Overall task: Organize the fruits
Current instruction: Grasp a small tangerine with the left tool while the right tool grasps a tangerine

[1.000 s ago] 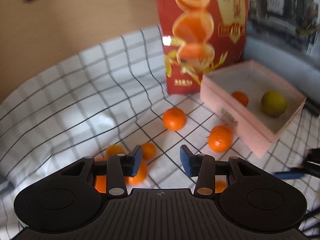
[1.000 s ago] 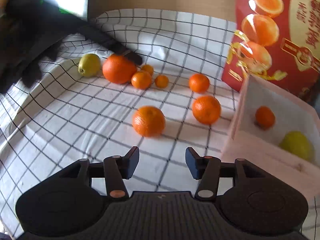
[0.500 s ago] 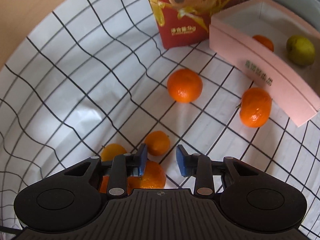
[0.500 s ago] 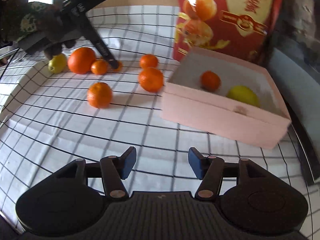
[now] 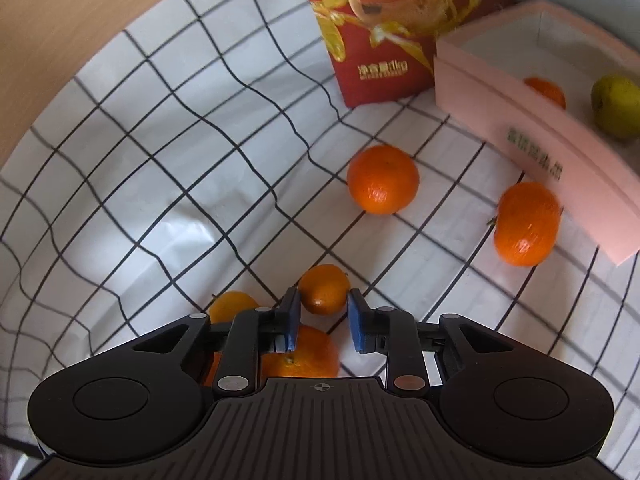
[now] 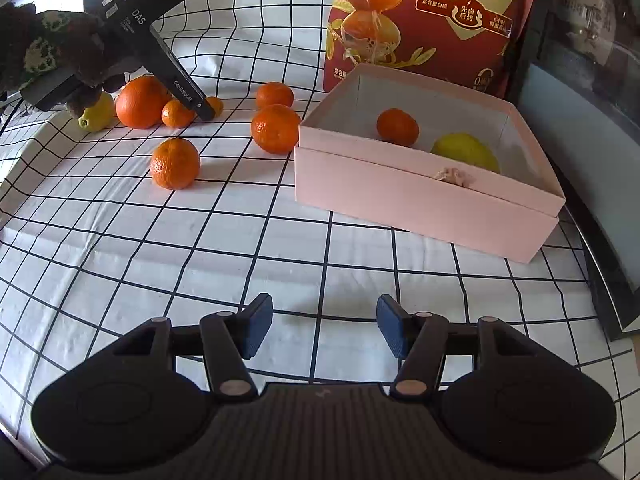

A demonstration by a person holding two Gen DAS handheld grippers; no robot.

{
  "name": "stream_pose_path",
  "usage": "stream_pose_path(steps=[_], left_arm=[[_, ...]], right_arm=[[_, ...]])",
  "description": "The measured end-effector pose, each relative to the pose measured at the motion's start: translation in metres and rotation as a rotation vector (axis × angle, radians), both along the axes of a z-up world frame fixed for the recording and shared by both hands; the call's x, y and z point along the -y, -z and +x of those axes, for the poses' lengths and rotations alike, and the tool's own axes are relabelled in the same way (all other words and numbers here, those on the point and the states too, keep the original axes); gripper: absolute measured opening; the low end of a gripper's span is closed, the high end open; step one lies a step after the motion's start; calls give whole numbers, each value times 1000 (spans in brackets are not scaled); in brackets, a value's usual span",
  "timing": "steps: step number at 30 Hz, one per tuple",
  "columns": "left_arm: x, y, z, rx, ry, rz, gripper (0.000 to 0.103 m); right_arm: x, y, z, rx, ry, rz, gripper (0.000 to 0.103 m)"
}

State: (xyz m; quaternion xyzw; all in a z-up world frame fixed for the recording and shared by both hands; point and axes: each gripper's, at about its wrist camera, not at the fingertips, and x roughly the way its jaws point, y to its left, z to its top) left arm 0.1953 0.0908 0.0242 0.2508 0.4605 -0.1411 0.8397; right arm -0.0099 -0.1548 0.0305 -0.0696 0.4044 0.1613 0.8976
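Observation:
My left gripper [image 5: 323, 304] is shut on a small mandarin [image 5: 323, 290], its blue pads pressing both sides just above the checked cloth. A large orange [image 5: 300, 354] and another small mandarin [image 5: 234, 306] lie under and beside the fingers. In the right wrist view the left gripper [image 6: 206, 110] reaches down into the fruit cluster at the far left, held by a gloved hand [image 6: 48, 52]. My right gripper [image 6: 324, 320] hangs open over bare cloth with nothing between its fingers. The pink box [image 6: 420, 200] holds one mandarin [image 6: 397, 127] and a yellow-green fruit [image 6: 466, 152].
Loose mandarins lie on the cloth [image 6: 175, 163], [image 6: 276, 128], [image 6: 274, 94]. A large orange [image 6: 141, 101] and a yellow fruit [image 6: 96, 114] sit far left. A red snack bag [image 6: 420, 20] stands behind the box. A dark frame [image 6: 600, 160] borders the right.
My left gripper dropped onto the fruit cluster and its jaws closed around the small mandarin. The right gripper swung away from the loose fruit, toward the box, and then held still.

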Motion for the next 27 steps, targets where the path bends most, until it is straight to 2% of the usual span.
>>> stream_pose_path(steps=[2, 5, 10, 13, 15, 21, 27], left_arm=[[-4, -11, -6, 29, -35, -47, 29], [-12, -33, -26, 79, -101, -166, 29], [-29, -59, -82, 156, -177, -347, 29], [-39, -59, -120, 163, -247, -432, 29], [-46, -52, -147, 160, -312, -454, 29], [-68, -17, -213, 150, -511, -449, 29], [-81, 0, -242, 144, -626, -473, 29]], right_arm=[[1, 0, 0, -2, 5, 5, 58], [2, 0, 1, -8, 12, 18, 58], [-3, -1, 2, -6, 0, 38, 58], [-10, -2, 6, 5, -19, 45, 58], [-16, -3, 10, 8, -30, 51, 60], [-39, 0, 18, 4, -75, 55, 60], [-64, -9, 25, 31, -143, 68, 61]])
